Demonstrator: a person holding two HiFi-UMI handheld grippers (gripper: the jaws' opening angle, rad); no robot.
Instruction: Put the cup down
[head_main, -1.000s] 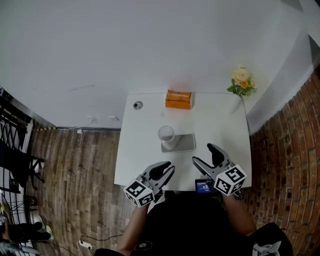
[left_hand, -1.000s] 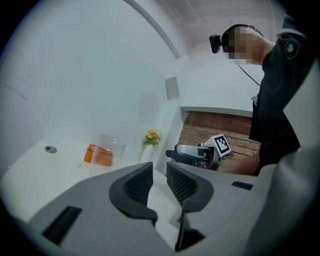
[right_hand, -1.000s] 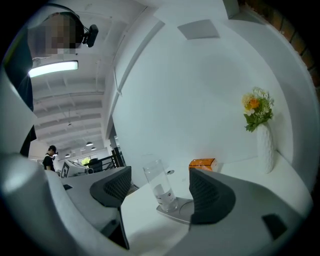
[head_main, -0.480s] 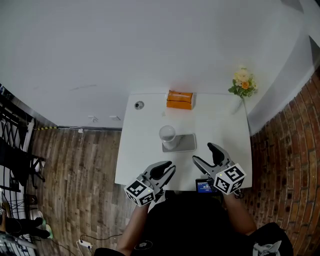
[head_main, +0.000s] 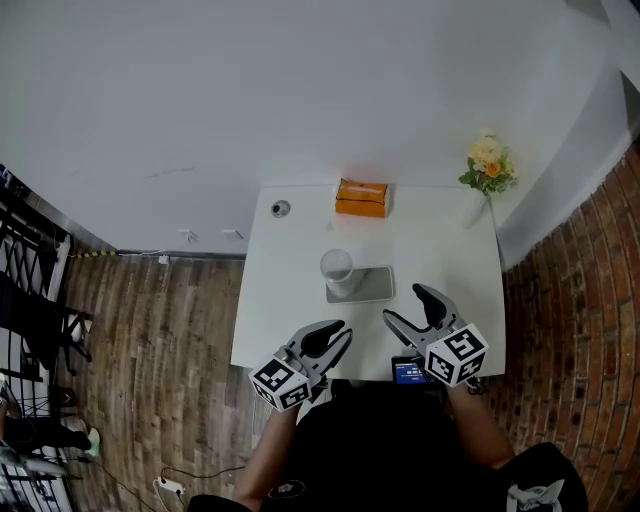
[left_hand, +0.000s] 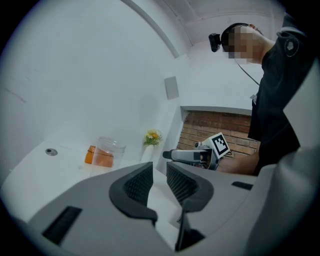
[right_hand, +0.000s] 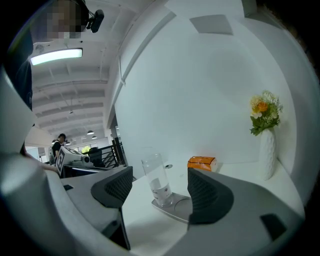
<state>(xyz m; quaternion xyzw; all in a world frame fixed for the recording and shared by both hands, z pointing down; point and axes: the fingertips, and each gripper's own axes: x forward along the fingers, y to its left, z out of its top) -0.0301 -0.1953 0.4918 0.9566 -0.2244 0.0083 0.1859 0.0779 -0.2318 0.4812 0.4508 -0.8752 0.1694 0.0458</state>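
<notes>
A clear plastic cup (head_main: 336, 270) stands upright on the left end of a grey tray (head_main: 368, 287) in the middle of the white table (head_main: 455, 260). Neither gripper touches it. My left gripper (head_main: 331, 342) hovers over the table's near edge, its jaws a narrow gap apart and empty (left_hand: 160, 167). The cup (left_hand: 107, 151) shows far ahead of it. My right gripper (head_main: 413, 310) is wide open and empty, near the front right. Between its jaws (right_hand: 160, 175) the cup (right_hand: 157, 182) and tray (right_hand: 182, 207) stand some way ahead.
An orange box (head_main: 361, 198) lies at the table's far edge. A white vase of flowers (head_main: 486, 168) stands at the far right corner, and a small round fitting (head_main: 281, 208) at the far left. A small device with a blue screen (head_main: 407, 373) sits at the near edge.
</notes>
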